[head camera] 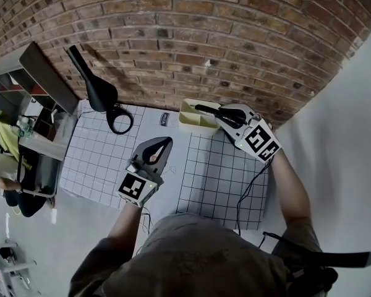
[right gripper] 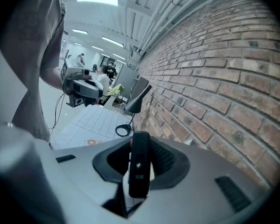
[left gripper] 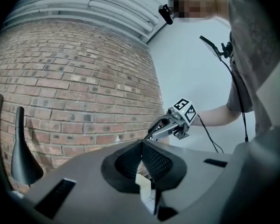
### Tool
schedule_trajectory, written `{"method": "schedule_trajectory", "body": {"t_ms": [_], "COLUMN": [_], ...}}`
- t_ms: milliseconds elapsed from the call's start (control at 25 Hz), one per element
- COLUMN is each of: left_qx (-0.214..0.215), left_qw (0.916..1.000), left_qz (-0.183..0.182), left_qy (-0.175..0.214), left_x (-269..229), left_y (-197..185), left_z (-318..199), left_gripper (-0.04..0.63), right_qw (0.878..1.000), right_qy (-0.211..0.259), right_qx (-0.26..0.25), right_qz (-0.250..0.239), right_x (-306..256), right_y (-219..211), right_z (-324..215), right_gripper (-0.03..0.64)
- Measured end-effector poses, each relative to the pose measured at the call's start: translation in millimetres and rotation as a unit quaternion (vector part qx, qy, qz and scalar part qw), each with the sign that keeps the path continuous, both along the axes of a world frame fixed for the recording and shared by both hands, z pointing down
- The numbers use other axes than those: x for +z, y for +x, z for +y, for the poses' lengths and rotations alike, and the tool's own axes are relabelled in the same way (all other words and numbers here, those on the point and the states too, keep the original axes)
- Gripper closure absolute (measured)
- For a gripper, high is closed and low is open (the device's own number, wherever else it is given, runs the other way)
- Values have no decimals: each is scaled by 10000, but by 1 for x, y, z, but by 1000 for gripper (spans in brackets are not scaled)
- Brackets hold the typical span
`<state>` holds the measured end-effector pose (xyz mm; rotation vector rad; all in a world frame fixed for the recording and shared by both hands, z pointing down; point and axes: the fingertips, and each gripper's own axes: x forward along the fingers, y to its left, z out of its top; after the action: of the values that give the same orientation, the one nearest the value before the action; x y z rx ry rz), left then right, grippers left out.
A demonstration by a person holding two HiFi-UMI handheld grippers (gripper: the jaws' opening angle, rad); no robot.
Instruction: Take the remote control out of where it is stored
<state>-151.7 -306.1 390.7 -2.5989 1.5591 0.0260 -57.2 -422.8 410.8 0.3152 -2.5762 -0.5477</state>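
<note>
Black, slim hard-plastic remote control (right gripper: 139,171) sat clamped edge-on between the right gripper's (right gripper: 141,146) jaws, held over the pale yellow storage tray (head camera: 187,120) beside the brick wall (head camera: 235,36). It looked light, rigid and smooth, probably slippery, so a mid-body hold suited it. The left gripper (left gripper: 142,144) was closed and empty. No lettering was legible.

Right tool (head camera: 222,114) gripping remote control (head camera: 205,109), tray (head camera: 187,121) beneath
</note>
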Motion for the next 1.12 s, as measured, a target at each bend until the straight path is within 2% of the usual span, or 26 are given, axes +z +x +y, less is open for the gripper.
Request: {"method": "schedule_trajectory", "body": {"t_ms": [320, 520, 640, 720, 880, 1120], "left_qx": [77, 116, 124, 109, 124, 142], "left_qw": [9999, 9998, 9997, 9996, 9996, 9995], "left_qz": [-81, -29, -31, 43, 74, 116], "left_qy": [110, 169, 188, 270, 261, 264], "left_x": [-9, -11, -15, -22, -23, -25], "left_y": [9, 13, 14, 14, 16, 18], "left_z": [1, 2, 2, 2, 0, -2], "left_gripper": [591, 591, 591, 591, 591, 591], "right_qw": [9967, 9950, 9907, 9847, 9652, 9449], "right_qy": [274, 537, 646, 692, 621, 801], "right_qx": [-44, 60, 164, 301, 834, 1402], "right_qz": [-760, -846, -1190, -1573, -2400, -2848], "right_x": [-46, -56, -62, -71, -86, -85], "right_y": [20, 35, 41, 46, 62, 88], "right_z": [37, 54, 61, 64, 61, 56], "right_gripper": [525, 525, 525, 525, 525, 525]}}
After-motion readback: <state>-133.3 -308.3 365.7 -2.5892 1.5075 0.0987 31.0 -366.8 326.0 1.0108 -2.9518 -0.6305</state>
